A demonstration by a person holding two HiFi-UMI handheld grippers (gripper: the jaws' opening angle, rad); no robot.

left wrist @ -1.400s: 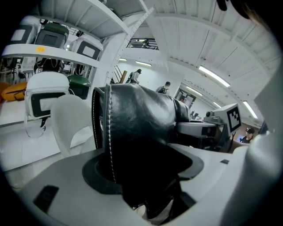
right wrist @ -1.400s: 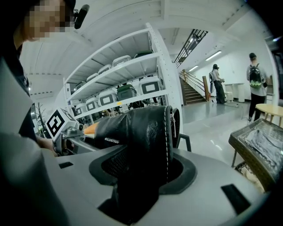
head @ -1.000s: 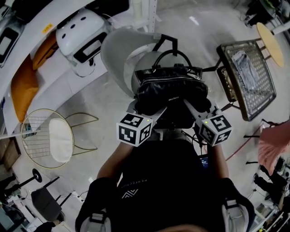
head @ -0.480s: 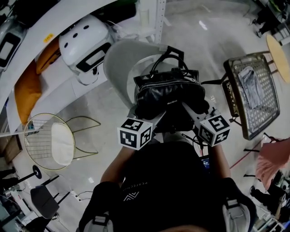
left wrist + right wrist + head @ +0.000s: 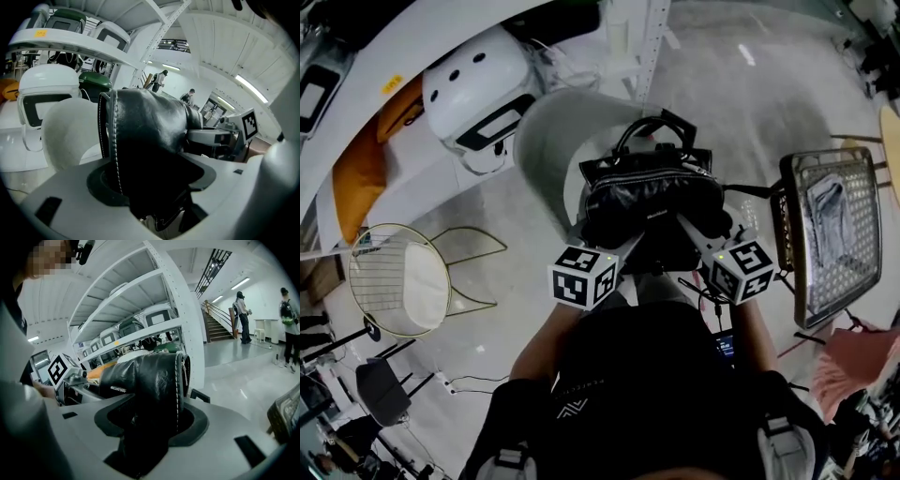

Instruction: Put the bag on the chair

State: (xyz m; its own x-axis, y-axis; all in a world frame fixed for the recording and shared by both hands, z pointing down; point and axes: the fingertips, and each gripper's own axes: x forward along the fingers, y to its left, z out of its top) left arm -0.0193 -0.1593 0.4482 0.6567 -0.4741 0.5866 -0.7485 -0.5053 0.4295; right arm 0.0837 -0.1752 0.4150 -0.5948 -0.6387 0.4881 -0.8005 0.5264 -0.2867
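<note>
A black leather bag (image 5: 652, 199) with looped handles hangs in the air between my two grippers, over the seat of a grey shell chair (image 5: 551, 141). My left gripper (image 5: 605, 246) is shut on the bag's left end (image 5: 145, 154). My right gripper (image 5: 705, 242) is shut on its right end (image 5: 157, 390). In each gripper view the leather fills the space between the jaws. The chair's curved back (image 5: 70, 131) shows pale behind the bag in the left gripper view.
A gold wire chair with a white cushion (image 5: 403, 286) stands at the left. A metal mesh chair (image 5: 830, 234) holding folded cloth is at the right. White shelving (image 5: 356, 122) with white helmet-like shells (image 5: 478, 80) runs along the back left. People stand far off (image 5: 288, 319).
The bag and both grippers have kept their place in the view while the floor scene slid: the mesh chair moved right and down, and the grey chair sits more squarely behind the bag.
</note>
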